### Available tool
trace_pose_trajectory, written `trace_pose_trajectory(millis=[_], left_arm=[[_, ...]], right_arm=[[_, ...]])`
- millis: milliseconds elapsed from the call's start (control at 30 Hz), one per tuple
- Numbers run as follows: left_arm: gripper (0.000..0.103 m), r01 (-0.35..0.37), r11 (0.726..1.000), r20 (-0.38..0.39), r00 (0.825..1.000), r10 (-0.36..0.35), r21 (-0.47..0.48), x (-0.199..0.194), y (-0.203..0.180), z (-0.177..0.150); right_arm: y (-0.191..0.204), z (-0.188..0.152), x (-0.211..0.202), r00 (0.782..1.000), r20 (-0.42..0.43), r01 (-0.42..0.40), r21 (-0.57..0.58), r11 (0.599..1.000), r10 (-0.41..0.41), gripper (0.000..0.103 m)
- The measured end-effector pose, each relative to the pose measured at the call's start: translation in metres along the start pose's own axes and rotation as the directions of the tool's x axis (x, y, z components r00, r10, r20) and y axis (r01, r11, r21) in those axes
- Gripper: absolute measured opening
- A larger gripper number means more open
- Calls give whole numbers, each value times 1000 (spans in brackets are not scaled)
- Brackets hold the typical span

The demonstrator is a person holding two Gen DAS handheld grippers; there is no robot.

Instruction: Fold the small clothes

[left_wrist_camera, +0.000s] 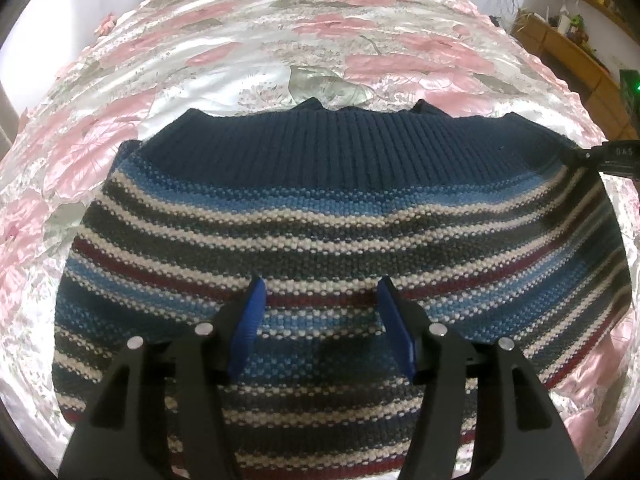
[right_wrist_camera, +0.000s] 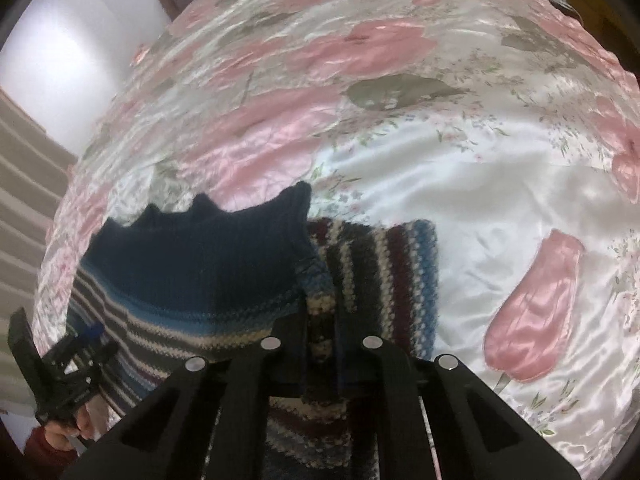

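Left wrist view: the striped sweater is seen spread on the bed, navy ribbed band at the far edge; the left hand-held gripper is held just above it, fingers apart, nothing gripped. Right wrist view: the right hand-held gripper appears clamped together on a sweater edge, one striped part already laid over. Folding is judged partly done; further folds remain. No containers are seen
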State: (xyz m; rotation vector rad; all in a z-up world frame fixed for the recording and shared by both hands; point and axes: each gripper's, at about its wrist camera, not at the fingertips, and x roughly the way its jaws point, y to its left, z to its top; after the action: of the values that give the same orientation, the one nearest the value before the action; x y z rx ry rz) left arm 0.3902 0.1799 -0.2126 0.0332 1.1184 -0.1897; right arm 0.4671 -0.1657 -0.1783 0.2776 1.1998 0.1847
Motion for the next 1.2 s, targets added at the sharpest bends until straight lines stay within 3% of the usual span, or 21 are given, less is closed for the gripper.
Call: trace_pose_trajectory(millis=[267, 467, 567, 700, 867, 933, 1000, 1200], left_arm=[[65, -21, 1000, -7, 1000, 20, -11, 15, 6, 1], [63, -18, 1000, -5, 1000, 18, -21, 5, 1, 7], [64, -5, 1000, 14, 1000, 5, -1, -4, -10, 12], [65, 21, 1000, 18, 1000, -21, 11, -8, -27, 18], [65, 43, 999, 6, 999, -43, 30, -3, -52, 20], [65, 44, 998, -1, 999, -44, 47, 0, -62, 20], [65, 40, 997, -8, 999, -40, 61, 4, -69, 20], [68, 37, 999, -33, 999, -36, 31, 19, -70, 18]], right_arm=[[-12, -2, 30, 999, -38, 29, 52, 998, -27, 10], [-4, -9, 6, 999, -38, 32, 9, 999, -32, 22], [-2, -30, -15, 998, -57, 18, -25, 1000, -19, 26], [-8, -63, -34, 995, -94, -43, -24, 999, 40, 26], [-13, -105, -49, 989, -139, -64, -57, 996, 56, 27], [-12, -118, -52, 986, -153, -77, -66, 995, 66, 22], [-9, -129, -49, 982, -182, -63, -93, 994, 46, 15], [-13, -140, -39, 983, -185, -6, -99, 995, -12, 12]])
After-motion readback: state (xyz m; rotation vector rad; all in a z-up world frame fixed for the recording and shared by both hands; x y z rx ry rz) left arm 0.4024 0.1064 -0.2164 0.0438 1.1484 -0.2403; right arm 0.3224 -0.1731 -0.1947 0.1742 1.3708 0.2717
